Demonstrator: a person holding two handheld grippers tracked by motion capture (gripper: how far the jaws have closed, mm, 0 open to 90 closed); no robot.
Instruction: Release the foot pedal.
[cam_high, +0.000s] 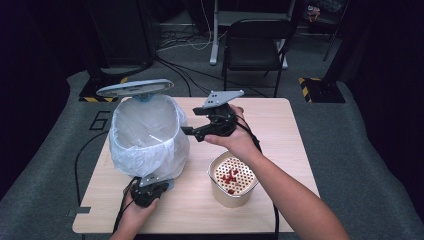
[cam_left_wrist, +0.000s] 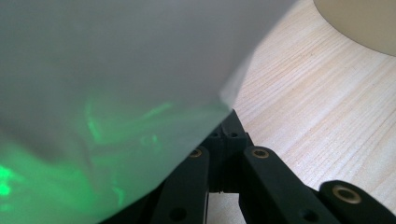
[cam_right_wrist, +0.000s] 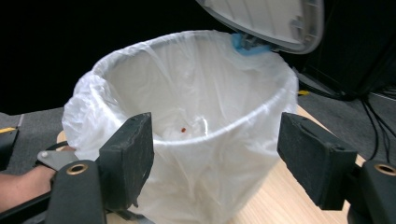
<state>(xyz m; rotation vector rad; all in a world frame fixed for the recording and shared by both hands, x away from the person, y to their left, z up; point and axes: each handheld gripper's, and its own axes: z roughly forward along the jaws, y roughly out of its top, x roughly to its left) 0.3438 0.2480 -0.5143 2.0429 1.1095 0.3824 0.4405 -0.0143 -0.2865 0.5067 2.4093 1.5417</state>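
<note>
Left gripper (cam_high: 148, 192) clamped shut at the bin (cam_high: 149, 135) base, liner (cam_left_wrist: 107, 93) just ahead of its tips; right gripper (cam_high: 195, 131) open and empty, rim in front, so a bump there could tip bin or cup (cam_high: 233, 181).

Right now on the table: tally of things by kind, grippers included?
Bins lined with a white bag, lid up: 1
Beige containers with a perforated insert holding red bits: 1
Handheld grippers: 2, left gripper shut at the bag's base, right gripper open and empty beside the bin
Total: 4
</note>
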